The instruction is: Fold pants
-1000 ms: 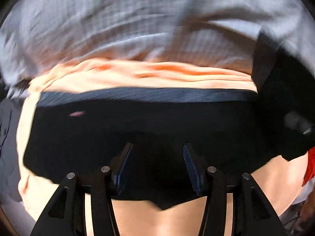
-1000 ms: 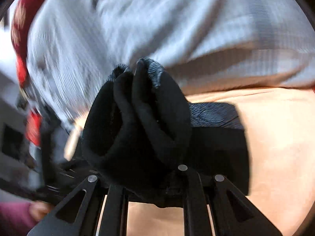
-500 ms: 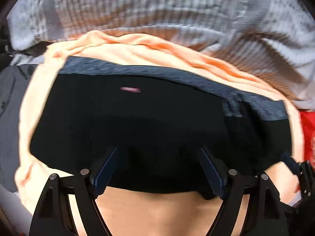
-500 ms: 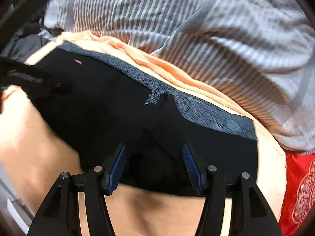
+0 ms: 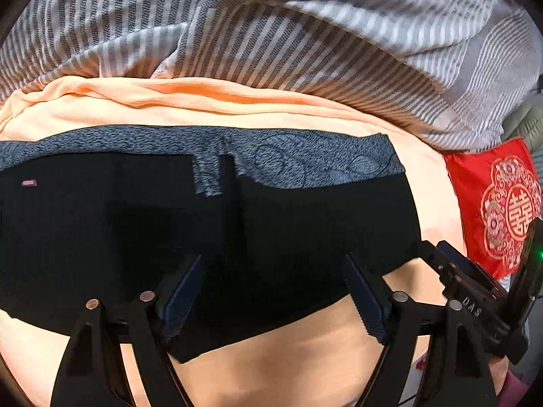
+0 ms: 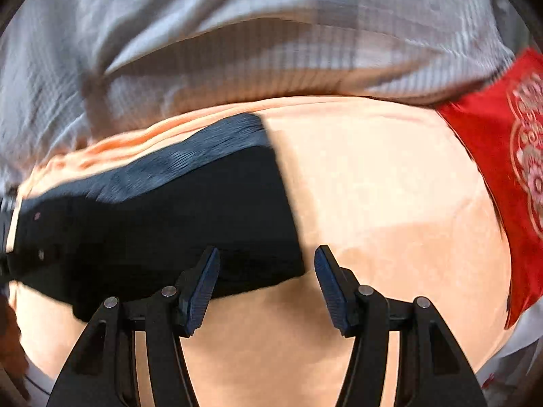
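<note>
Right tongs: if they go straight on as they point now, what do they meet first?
Probably the right edge of the black pants, or the peach sheet just beside it; the open right tongs straddle that edge.

Black pants [image 5: 210,237], folded flat

pants [image 5: 169,237] on sheet [image 5: 305,356], blanket [image 5: 305,34] behind, cushion [image 5: 492,203] right

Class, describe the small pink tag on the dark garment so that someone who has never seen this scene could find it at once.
Start at the peach-orange sheet spread below the grey-and-white striped cloth. On it lie the black folded pants, with a mottled grey-blue waistband along the far edge. The small pink rectangular tag sits just below that band near the left end, the only pale mark on the black fabric.
</note>
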`<state>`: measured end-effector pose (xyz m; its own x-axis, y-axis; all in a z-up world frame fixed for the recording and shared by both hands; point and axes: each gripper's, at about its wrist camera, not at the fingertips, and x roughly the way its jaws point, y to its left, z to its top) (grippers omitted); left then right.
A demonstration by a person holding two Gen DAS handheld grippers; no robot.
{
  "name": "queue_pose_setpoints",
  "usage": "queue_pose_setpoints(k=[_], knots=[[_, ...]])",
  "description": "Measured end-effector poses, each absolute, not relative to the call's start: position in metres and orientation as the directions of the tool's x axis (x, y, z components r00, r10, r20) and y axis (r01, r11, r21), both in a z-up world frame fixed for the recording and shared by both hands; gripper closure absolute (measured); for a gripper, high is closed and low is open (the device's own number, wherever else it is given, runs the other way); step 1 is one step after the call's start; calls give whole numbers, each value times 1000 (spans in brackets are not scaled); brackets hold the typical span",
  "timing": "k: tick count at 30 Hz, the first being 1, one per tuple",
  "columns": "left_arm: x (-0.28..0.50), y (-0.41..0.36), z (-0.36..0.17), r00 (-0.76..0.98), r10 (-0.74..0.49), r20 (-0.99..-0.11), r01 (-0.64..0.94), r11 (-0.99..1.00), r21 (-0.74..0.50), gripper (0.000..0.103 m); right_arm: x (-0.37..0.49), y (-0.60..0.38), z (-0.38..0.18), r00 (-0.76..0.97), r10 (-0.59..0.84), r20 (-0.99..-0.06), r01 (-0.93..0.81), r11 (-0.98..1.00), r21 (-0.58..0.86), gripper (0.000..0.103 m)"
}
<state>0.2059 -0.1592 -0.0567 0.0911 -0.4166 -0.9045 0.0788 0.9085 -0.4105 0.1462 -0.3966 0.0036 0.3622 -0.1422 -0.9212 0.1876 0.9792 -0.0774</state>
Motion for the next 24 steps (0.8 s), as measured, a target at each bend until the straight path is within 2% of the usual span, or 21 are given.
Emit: queue_pose_setpoints(k=[1, 2, 4, 5, 7, 8, 13, 17, 19, 21, 22, 23, 24], knots=[[207, -161, -60, 82, -422, -903, 77, 906, -417, 58, 150, -406, 3, 363, -126, -923, 210, 976, -51, 41], [208, -166, -64, 51, -419, -906, 75, 907, -415, 77, 153, -412, 1, 361, -107, -926, 221, 975, -27, 41], [205, -167, -67, 28, -393, -919, 75, 918, -390, 81, 161, -424, -2, 360, -42, -932, 233, 971, 46, 41], [203, -167, -70, 26, -372, -928, 76, 926, -369, 87, 164, -428, -4, 357, -9, -934, 232, 969, 80, 41], [197, -167, -76, 17, -341, -940, 78, 938, -339, 88, 167, -430, -12, 333, 44, -942, 223, 967, 124, 57], [192, -167, -83, 8, -330, -944, 76, 941, -328, 88, 169, -426, -23, 300, 56, -952, 222, 967, 126, 59], [172, -178, -92, 33, -253, -967, 126, 961, -247, 88, 152, -394, -31, 314, -51, -948, 74, 997, -29, 56], [174, -170, -69, 74, -241, -968, 90, 968, -235, 88, 145, -404, -18, 303, 13, -953, 110, 993, 48, 54], [179, -163, -47, 141, -201, -969, 78, 978, -191, 88, 144, -411, -7, 336, 42, -941, 143, 985, 94, 54], [189, -160, -31, 185, -211, -960, 67, 977, -202, 88, 151, -416, 5, 374, 62, -925, 146, 981, 125, 55], [196, -161, -27, 196, -220, -956, 66, 975, -211, 88, 159, -418, 8, 386, 77, -919, 145, 979, 143, 59], [207, -167, -25, 202, -230, -952, 75, 973, -219, 88, 168, -420, 10, 391, 96, -915, 146, 975, 164, 71], [214, -172, -25, 206, -230, -951, 82, 973, -218, 88, 180, -421, 8, 391, 112, -914, 150, 972, 183, 79]])
